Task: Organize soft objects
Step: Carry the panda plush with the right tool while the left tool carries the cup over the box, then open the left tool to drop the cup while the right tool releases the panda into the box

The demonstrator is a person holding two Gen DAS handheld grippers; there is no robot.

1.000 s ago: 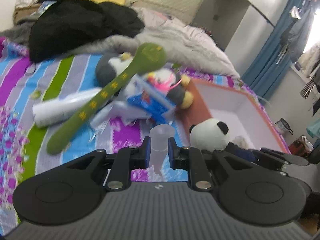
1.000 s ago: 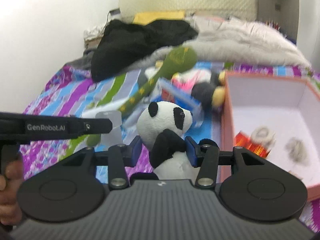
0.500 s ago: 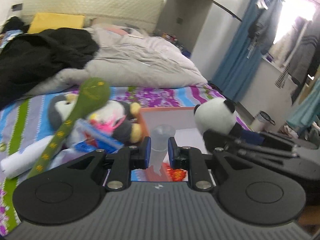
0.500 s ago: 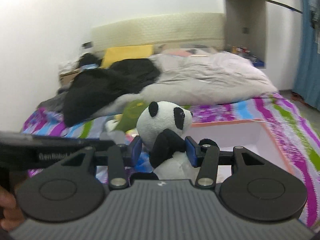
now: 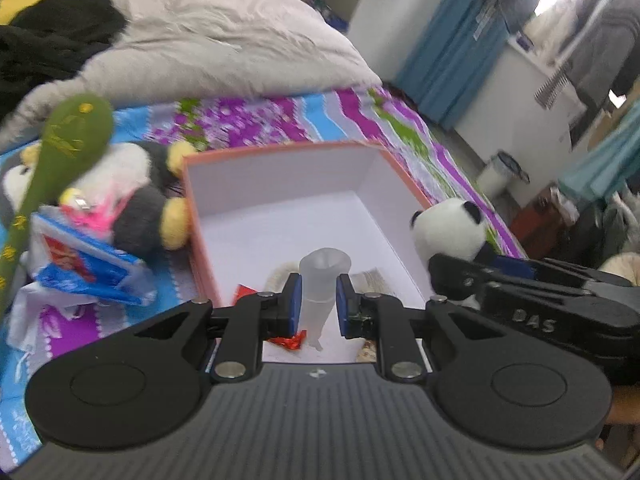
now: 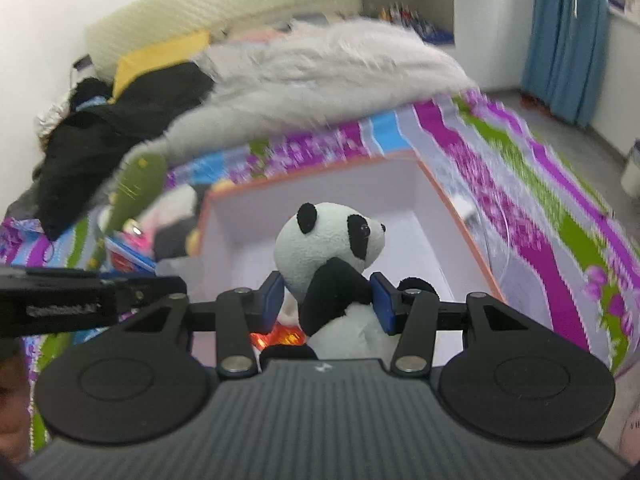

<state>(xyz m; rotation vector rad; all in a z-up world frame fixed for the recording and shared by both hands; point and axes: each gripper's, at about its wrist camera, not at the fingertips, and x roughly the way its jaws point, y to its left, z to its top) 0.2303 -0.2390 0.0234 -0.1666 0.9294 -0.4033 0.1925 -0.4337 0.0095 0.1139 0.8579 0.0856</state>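
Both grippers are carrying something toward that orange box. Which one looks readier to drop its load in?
Probably the left. The left gripper holds its translucent tube over the orange box's white floor. The right gripper holds the panda toy nearer the box's right wall.

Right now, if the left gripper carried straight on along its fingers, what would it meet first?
Probably the white floor of the orange-rimmed box, near the red wrapper; depth is uncertain. The left gripper holds a translucent tube.

A bed in a striped purple sheet [image 5: 280,120] is carrying an orange-rimmed box [image 5: 288,152], a penguin plush [image 5: 136,196], a long green plush [image 5: 68,140], blue packets [image 5: 80,264], a grey duvet [image 5: 208,52] and black clothing [image 5: 44,44].
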